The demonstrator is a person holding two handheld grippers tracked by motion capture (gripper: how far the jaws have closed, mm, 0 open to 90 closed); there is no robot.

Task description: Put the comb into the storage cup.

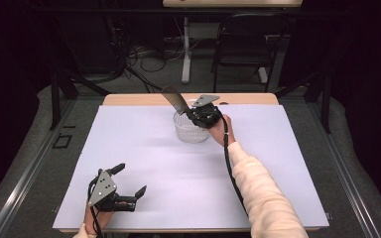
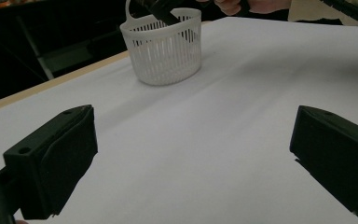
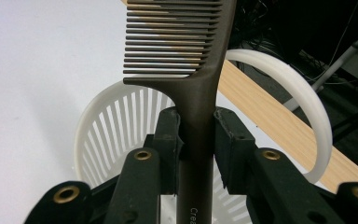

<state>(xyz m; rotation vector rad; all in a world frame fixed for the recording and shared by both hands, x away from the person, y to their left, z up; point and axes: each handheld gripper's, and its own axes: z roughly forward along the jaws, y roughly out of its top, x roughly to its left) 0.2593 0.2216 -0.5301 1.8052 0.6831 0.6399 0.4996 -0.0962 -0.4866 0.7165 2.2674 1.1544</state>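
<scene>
A dark brown comb [image 1: 174,100] [image 3: 186,70] is clamped by its handle in my right gripper [image 1: 194,113] [image 3: 196,140], which is shut on it just above a small white slotted basket [image 1: 191,130] [image 3: 107,126] [image 2: 164,44]. The comb's teeth point up and to the left over the basket's rim. The basket's round handle loop [image 3: 303,98] arches behind the gripper. My left gripper [image 1: 130,181] [image 2: 191,154] rests open near the table's front left corner, with nothing between its jaws.
A white sheet [image 1: 144,158] covers the wooden table [image 1: 144,99]. Behind the table stand a dark chair [image 1: 243,44], a white table leg [image 1: 186,49] and floor cables [image 1: 144,54]. A black cable [image 1: 230,173] trails along the right forearm.
</scene>
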